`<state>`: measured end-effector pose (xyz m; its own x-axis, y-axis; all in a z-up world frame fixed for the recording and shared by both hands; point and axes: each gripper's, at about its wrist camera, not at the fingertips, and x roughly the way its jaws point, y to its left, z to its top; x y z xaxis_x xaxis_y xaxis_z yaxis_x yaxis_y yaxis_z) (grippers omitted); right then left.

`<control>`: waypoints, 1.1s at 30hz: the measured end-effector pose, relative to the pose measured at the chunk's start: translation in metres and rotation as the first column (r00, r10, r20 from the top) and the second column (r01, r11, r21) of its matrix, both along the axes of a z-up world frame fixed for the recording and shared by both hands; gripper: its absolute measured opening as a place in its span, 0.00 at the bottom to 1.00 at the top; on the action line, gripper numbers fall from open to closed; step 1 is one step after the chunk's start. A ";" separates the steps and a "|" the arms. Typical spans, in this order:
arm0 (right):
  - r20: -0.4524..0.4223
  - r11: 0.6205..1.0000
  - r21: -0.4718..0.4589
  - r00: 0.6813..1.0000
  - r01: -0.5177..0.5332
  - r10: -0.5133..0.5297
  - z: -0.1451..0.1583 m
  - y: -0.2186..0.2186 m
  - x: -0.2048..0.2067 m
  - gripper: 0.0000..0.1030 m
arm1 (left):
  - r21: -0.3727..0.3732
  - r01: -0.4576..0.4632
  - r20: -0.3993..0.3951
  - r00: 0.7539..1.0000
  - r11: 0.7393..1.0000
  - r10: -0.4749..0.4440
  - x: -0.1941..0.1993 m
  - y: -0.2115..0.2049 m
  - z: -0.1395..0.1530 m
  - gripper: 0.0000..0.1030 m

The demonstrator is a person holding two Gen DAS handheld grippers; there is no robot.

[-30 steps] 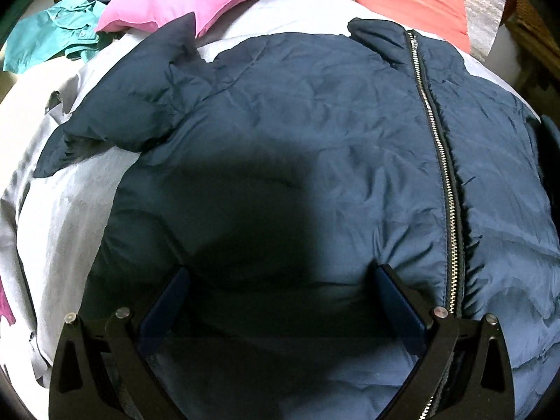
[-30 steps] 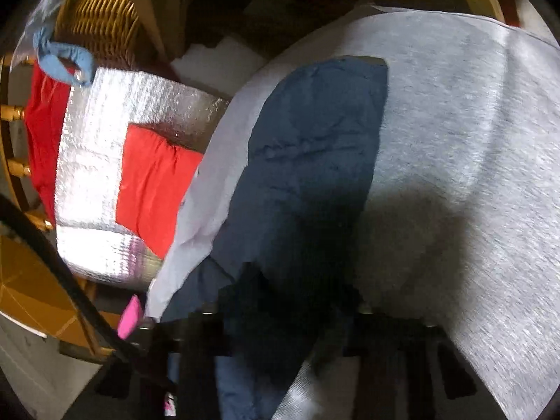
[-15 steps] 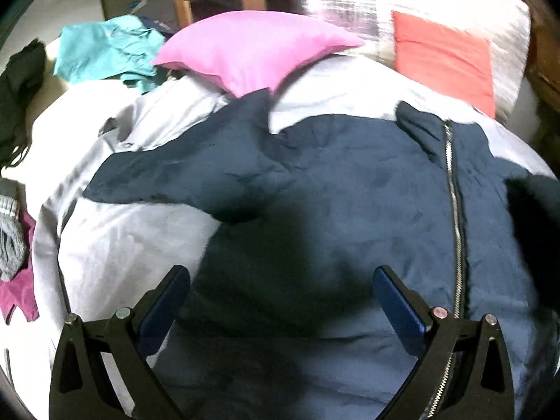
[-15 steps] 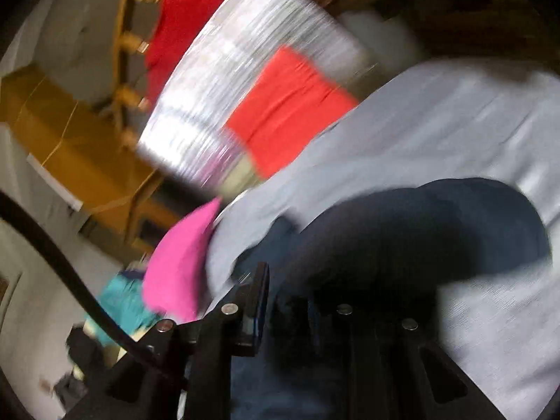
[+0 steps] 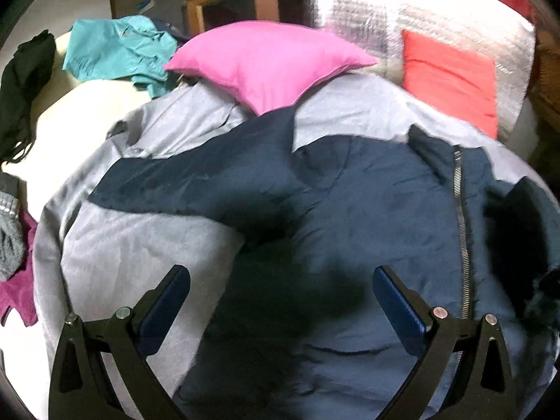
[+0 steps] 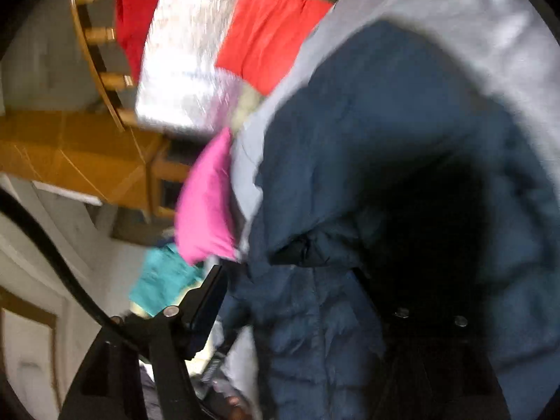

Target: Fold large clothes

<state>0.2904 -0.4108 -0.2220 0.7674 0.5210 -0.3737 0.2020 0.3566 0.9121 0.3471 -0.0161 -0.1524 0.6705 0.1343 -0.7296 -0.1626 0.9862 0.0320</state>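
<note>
A navy padded jacket [image 5: 367, 203] lies front up on a grey sheet [image 5: 140, 245], its zip [image 5: 463, 231] running down the right side and one sleeve [image 5: 182, 185] spread out to the left. My left gripper [image 5: 280, 290] is open and empty, held above the jacket's lower body. In the right wrist view the jacket's other sleeve [image 6: 402, 182] is lifted and bunched up over my right gripper [image 6: 304, 297]. Only the left finger [image 6: 206, 301] shows clearly; the cloth hides the other one and the grip.
A pink pillow [image 5: 266, 63] lies at the head of the sheet, a red cushion [image 5: 451, 73] on a silver cover to its right. A teal garment [image 5: 119, 49] and dark clothes [image 5: 24, 80] lie at the far left. Wooden furniture [image 6: 77, 154] stands behind.
My left gripper has pulled back and up from the jacket, so more of the bed shows. My right gripper has lifted the right sleeve off the sheet and swung it toward the jacket body.
</note>
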 end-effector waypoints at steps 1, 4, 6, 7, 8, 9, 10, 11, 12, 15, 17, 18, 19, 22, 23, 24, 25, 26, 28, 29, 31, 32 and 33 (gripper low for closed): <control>0.017 0.998 0.034 0.999 0.046 -0.046 0.002 -0.017 -0.015 0.72 | -0.002 0.013 0.016 1.000 1.000 -0.013 -0.001 -0.004 0.002 1.00; 0.051 0.981 0.089 0.983 0.171 -0.176 0.003 -0.060 -0.049 0.72 | -0.004 0.066 0.060 0.996 0.998 -0.066 -0.006 -0.022 0.008 1.00; 0.033 0.969 0.090 0.972 0.230 -0.234 -0.002 -0.080 -0.060 0.72 | -0.034 0.120 0.092 0.989 0.992 -0.116 -0.011 -0.039 0.015 1.00; 0.018 0.963 0.106 0.968 0.248 -0.251 -0.008 -0.089 -0.061 0.72 | -0.043 0.144 0.108 0.984 0.989 -0.139 -0.014 -0.047 0.018 1.00; 0.000 0.959 0.118 0.966 0.258 -0.260 -0.012 -0.094 -0.061 0.72 | -0.044 0.175 0.127 0.978 0.984 -0.168 -0.017 -0.058 0.023 1.00; -0.024 0.953 0.126 0.961 0.275 -0.274 -0.017 -0.099 -0.060 0.72 | -0.035 0.216 0.152 0.966 0.976 -0.208 -0.021 -0.073 0.028 1.00; -0.041 0.947 0.129 0.956 0.293 -0.290 -0.021 -0.105 -0.061 0.72 | -0.019 0.257 0.171 0.953 0.966 -0.250 -0.025 -0.088 0.033 1.00; -0.052 0.942 0.133 0.951 0.309 -0.305 -0.024 -0.105 -0.057 0.72 | -0.002 0.289 0.184 0.941 0.957 -0.283 -0.027 -0.102 0.036 1.00; -0.064 0.935 0.151 0.947 0.320 -0.314 -0.029 -0.110 -0.055 0.72 | 0.026 0.330 0.195 0.924 0.944 -0.329 -0.027 -0.120 0.039 1.00; -0.077 0.920 0.223 0.947 0.322 -0.313 -0.027 -0.117 -0.036 0.72 | 0.108 0.418 0.147 0.891 0.902 -0.430 -0.015 -0.172 0.044 1.00; -0.083 0.908 0.241 0.939 0.344 -0.334 -0.031 -0.127 -0.039 0.72 | 0.095 0.467 0.099 0.874 0.879 -0.475 -0.001 -0.200 0.040 1.00; -0.083 0.901 0.244 0.934 0.358 -0.348 -0.032 -0.132 -0.043 0.72 | 0.086 0.482 0.070 0.870 0.872 -0.488 0.005 -0.208 0.038 1.00; -0.080 0.895 0.247 0.928 0.372 -0.363 -0.030 -0.137 -0.044 0.72 | 0.067 0.492 0.031 0.868 0.868 -0.495 0.014 -0.217 0.034 1.00; -0.083 0.888 0.255 0.924 0.383 -0.375 -0.027 -0.147 -0.044 0.72 | -0.027 0.500 -0.042 0.864 0.865 -0.501 0.034 -0.232 0.022 1.00; -0.087 0.885 0.262 0.923 0.384 -0.375 -0.029 -0.150 -0.043 0.72 | -0.051 0.494 -0.070 0.865 0.868 -0.496 0.040 -0.235 0.017 1.00; -0.091 0.884 0.268 0.924 0.383 -0.372 -0.029 -0.149 -0.041 0.72 | -0.084 0.477 -0.099 0.870 0.875 -0.484 0.045 -0.240 0.010 1.00; -0.095 0.884 0.275 0.925 0.379 -0.367 -0.031 -0.151 -0.040 0.72 | -0.116 0.467 -0.114 0.870 0.877 -0.479 0.051 -0.240 0.004 1.00; -0.100 0.884 0.279 0.927 0.374 -0.361 -0.031 -0.152 -0.038 0.72 | -0.158 0.456 -0.138 0.868 0.876 -0.477 0.057 -0.241 -0.003 1.00; -0.105 0.886 0.281 0.930 0.368 -0.353 -0.032 -0.152 -0.036 0.72 | -0.211 0.428 -0.182 0.866 0.879 -0.465 0.059 -0.239 -0.015 0.81; -0.107 0.888 0.280 0.931 0.365 -0.349 -0.033 -0.151 -0.037 0.72 | -0.246 0.411 -0.214 0.860 0.878 -0.463 0.063 -0.236 -0.024 0.74; -0.105 0.894 0.281 0.937 0.350 -0.333 -0.031 -0.149 -0.034 0.72 | -0.287 0.364 -0.262 0.860 0.886 -0.438 0.067 -0.227 -0.036 0.64; -0.105 0.899 0.278 0.941 0.338 -0.321 -0.031 -0.148 -0.032 0.72 | -0.309 0.333 -0.274 0.866 0.891 -0.419 0.067 -0.218 -0.040 0.64; -0.108 0.903 0.273 0.944 0.331 -0.313 -0.031 -0.145 -0.028 0.72 | -0.329 0.307 -0.278 0.872 0.893 -0.403 0.065 -0.207 -0.042 0.64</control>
<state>0.2622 -0.5560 -0.2526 0.8918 0.3404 -0.2981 0.3200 -0.0088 0.9474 0.4122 -0.2230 -0.1947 0.3482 -0.2974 -0.8890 0.1733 0.9524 -0.2508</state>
